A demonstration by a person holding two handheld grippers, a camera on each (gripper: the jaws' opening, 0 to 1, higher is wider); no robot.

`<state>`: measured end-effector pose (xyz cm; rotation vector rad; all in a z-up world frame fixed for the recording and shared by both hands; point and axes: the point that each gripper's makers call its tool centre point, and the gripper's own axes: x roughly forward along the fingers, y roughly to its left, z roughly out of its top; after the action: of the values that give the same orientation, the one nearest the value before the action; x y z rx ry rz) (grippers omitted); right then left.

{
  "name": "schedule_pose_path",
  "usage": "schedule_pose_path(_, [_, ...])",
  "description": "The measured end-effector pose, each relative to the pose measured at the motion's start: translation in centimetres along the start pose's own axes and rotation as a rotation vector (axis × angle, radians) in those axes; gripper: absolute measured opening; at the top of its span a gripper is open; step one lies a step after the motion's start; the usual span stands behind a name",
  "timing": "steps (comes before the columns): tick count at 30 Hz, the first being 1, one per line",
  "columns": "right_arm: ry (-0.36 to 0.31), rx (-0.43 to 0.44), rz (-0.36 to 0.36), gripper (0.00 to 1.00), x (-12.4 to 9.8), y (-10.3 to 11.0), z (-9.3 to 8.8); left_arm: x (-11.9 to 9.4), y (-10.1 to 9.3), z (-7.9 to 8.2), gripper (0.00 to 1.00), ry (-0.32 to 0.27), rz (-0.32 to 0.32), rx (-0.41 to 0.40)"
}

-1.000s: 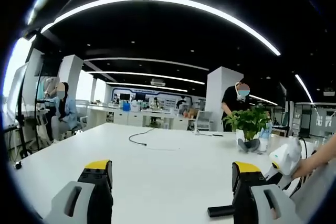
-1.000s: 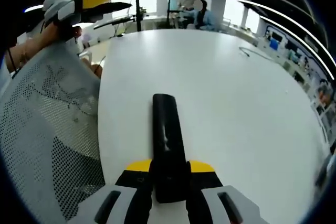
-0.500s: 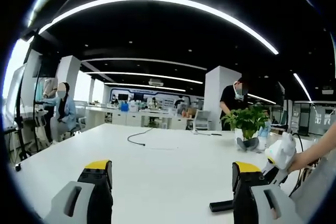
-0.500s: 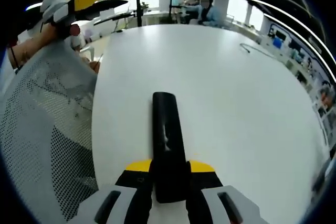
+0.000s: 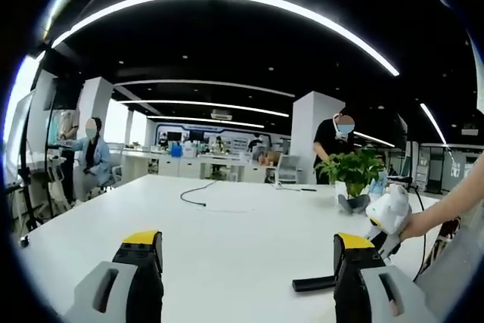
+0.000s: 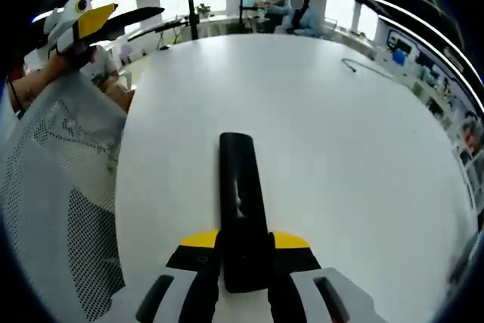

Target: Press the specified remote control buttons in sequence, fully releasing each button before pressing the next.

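A long black remote control point(image 6: 240, 194) sticks out forward over the white table point(image 6: 340, 149), with my right gripper point(image 6: 243, 253) shut on its near end. In the left gripper view the remote's tip point(image 5: 311, 284) shows low at the right, and behind it the right gripper point(image 5: 388, 215) is held by a hand. My left gripper point(image 5: 247, 264) stands open above the table point(image 5: 227, 240) with nothing between its jaws. It also appears at the upper left of the right gripper view as the left gripper point(image 6: 79, 19), raised off the table's edge.
A black cable point(image 5: 198, 196) lies on the far part of the table. A potted plant point(image 5: 354, 173) stands at the far right with a person behind it. A mesh sleeve point(image 6: 53, 187) hangs by the table's near edge. Desks and seated people are beyond.
Both views have shifted a little with the hands. The right gripper still holds the remote the same way, and the left jaws stay apart.
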<state>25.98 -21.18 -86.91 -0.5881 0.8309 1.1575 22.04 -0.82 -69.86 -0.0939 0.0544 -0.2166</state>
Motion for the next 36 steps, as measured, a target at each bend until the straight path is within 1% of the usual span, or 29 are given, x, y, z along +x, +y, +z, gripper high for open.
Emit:
schedule_pose_path(7, [0.054, -0.071, 0.018, 0.21, 0.2, -1.1, 0.1, 0.0, -0.1, -0.2, 0.97, 0.013, 0.0, 0.009])
schedule_pose_path(15, [0.09, -0.1, 0.038, 0.21, 0.4, -2.8, 0.5, 0.0, -0.1, -0.3, 0.98, 0.015, -0.001, 0.02])
schedule_pose_path(17, [0.097, -0.108, 0.042, 0.21, 0.5, -3.2, 0.6, 0.1, 0.0, -0.5, 0.98, 0.031, 0.003, 0.032])
schedule_pose_path(25, [0.121, -0.134, 0.056, 0.21, 0.7, -4.6, 0.9, 0.1, -0.1, -0.7, 0.98, 0.039, -0.002, 0.031])
schedule_pose_path(36, [0.15, -0.142, 0.064, 0.21, 1.0, -6.6, 1.2, 0.2, -0.1, -1.2, 0.97, 0.062, -0.005, 0.042])
